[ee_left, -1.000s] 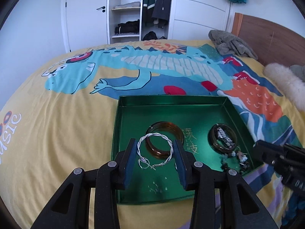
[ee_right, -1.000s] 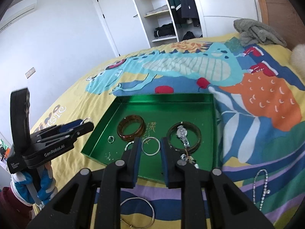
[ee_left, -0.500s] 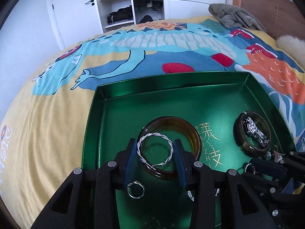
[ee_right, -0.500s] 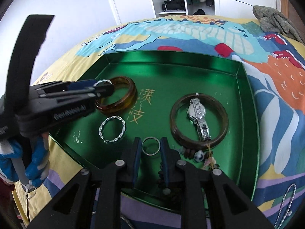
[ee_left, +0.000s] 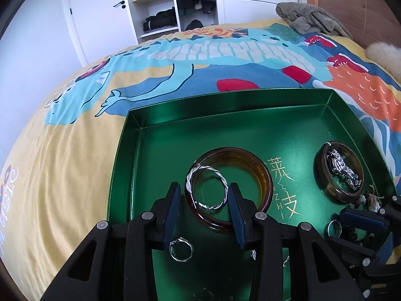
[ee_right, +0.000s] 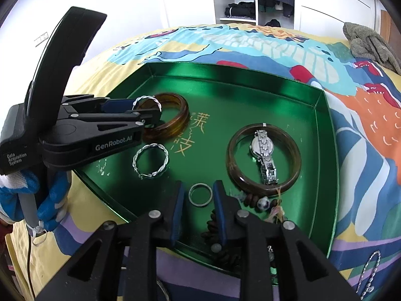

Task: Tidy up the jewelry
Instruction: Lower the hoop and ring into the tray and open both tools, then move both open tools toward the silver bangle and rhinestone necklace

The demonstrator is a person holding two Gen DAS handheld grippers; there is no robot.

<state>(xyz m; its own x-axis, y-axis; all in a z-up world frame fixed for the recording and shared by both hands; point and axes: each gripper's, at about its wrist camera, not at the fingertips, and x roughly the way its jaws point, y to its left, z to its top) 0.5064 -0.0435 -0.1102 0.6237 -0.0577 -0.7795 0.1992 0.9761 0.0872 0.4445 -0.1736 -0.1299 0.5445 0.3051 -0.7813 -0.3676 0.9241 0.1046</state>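
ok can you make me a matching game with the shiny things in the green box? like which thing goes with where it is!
Things:
1. silver watch
2. twisted silver bracelet
3. plain silver ring
4. amber bangle

Places:
A. between the right gripper's fingers
B. inside the dark brown bangle
C. between the left gripper's fingers
D. on the green tray beside the gold writing, under the left gripper's tips

Pairs: 1-B, 2-C, 3-A, 4-D
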